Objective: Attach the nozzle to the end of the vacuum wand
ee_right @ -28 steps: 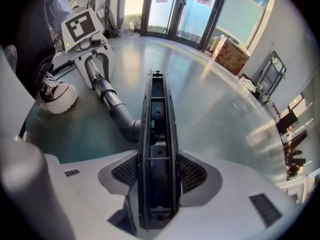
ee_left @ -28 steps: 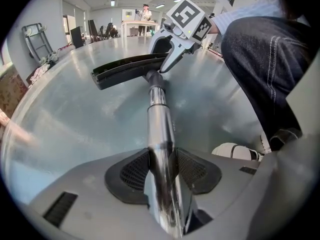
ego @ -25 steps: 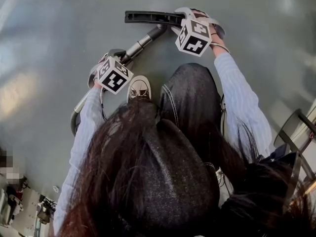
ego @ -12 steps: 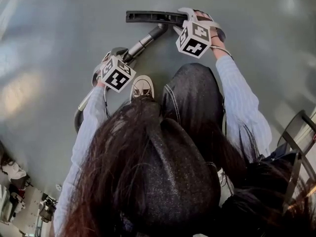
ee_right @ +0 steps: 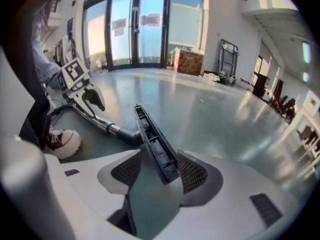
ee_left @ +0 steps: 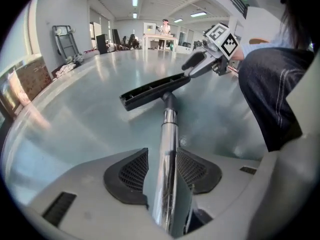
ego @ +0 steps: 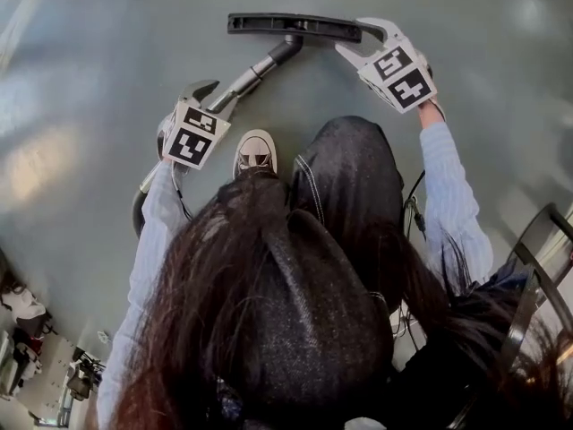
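Nozzle (ego: 269, 24) seated on wand (ego: 246, 81) — attached.

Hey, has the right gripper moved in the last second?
Yes. In the head view the right gripper has shifted right, away from the shoe, to the end of the nozzle.

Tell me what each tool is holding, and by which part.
Nothing, it seems. The left tool stands open around the wand; the right tool stands open around one end of the nozzle, with gaps beside both.
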Available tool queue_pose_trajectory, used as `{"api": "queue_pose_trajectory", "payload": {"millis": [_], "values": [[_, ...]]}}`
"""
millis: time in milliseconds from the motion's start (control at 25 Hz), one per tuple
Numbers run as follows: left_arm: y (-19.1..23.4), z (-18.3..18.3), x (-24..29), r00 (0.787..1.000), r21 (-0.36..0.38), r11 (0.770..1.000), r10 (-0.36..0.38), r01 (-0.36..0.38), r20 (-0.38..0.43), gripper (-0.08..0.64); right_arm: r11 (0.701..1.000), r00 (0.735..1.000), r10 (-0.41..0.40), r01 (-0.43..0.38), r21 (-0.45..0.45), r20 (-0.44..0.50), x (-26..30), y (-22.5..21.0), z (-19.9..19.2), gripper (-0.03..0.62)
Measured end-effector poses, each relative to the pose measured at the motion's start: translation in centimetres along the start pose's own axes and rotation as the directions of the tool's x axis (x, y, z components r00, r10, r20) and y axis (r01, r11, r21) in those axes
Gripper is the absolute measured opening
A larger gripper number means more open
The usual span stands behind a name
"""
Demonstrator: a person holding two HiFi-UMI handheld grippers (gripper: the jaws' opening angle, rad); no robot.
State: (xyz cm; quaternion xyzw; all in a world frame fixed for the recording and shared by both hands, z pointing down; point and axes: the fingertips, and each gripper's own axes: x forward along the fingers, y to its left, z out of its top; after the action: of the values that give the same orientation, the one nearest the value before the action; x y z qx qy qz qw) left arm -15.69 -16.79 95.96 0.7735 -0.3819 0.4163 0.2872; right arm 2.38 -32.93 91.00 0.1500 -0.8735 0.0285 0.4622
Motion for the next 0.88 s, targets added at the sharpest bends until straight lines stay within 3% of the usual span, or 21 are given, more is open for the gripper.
{"api": "queue_pose_trajectory", "payload": {"millis": [240,400,480,560,760,880], "values": [[-0.2,1.9,-1.3,0.992,-0.202,0.979,-0.012,0.037,0.122,0.175,0.968,0.989,0.083,-0.110,0.226,0.125,-0.8,3.6,-0.4,0.229],[-0.5,2.1,-0.8,0.990,-0.258,0.966,0.042,-0.005,0.138,0.121,0.945,0.977,0.105,-0.156,0.288,0.184,0.0,6.5,-0.5,0.227],[-0.6,2.0,-0.6,0.987,-0.278,0.960,0.079,-0.038,0.137,0.023,0.940,0.973,0.099,-0.161,0.302,0.210,0.5,7.6,-0.4,0.178],[-0.7,2.0,-0.6,0.987,-0.298,0.954,0.085,-0.042,0.133,0.011,0.930,0.968,0.071,-0.152,0.336,0.240,1.0,7.8,-0.3,0.039],[-0.9,1.3,-2.8,0.989,-0.372,0.927,0.094,-0.045,0.114,0.006,0.892,0.965,0.068,-0.172,0.418,0.251,1.5,8.9,0.2,0.006],[-0.8,0.8,-6.0,0.989,-0.417,0.907,0.114,-0.064,0.096,0.005,0.854,0.966,0.076,-0.191,0.484,0.247,1.0,10.0,1.3,0.006]]}}
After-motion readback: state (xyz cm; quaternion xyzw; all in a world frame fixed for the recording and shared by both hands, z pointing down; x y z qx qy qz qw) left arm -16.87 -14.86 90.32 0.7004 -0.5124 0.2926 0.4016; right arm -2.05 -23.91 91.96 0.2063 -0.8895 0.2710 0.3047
